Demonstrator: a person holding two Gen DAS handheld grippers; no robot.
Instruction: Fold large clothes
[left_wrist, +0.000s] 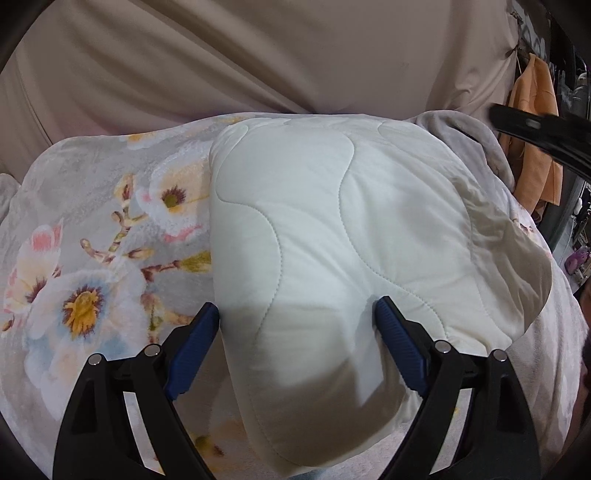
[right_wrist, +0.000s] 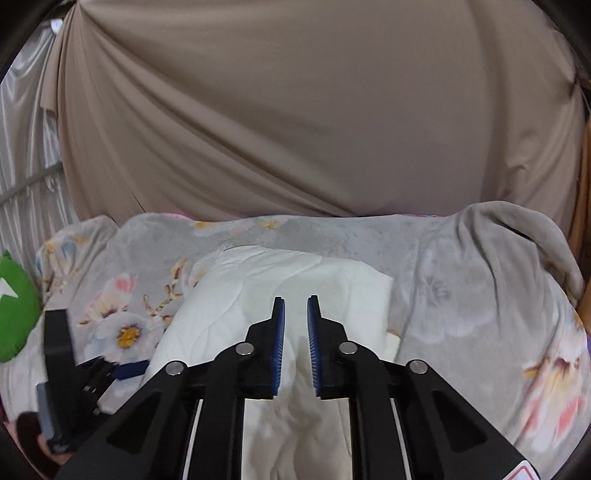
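A white quilted cloth (left_wrist: 332, 229) lies folded on a floral grey blanket (left_wrist: 92, 229). My left gripper (left_wrist: 297, 317) is open wide, its blue pads on either side of the cloth's near folded end, apparently not squeezing it. In the right wrist view the same cloth (right_wrist: 258, 288) lies ahead. My right gripper (right_wrist: 296, 314) is nearly shut, with a narrow gap between its blue pads. A fold of the white cloth rises between the pads lower down, and I cannot tell if it is pinched. The left gripper (right_wrist: 110, 369) shows at the cloth's left edge.
A beige curtain (right_wrist: 314, 110) hangs behind the bed. A green cushion (right_wrist: 14, 306) lies at the left. Orange clothes (left_wrist: 535, 129) hang at the far right. The blanket (right_wrist: 498, 277) bunches up on the right side. A black part of the other gripper (left_wrist: 535, 129) juts in.
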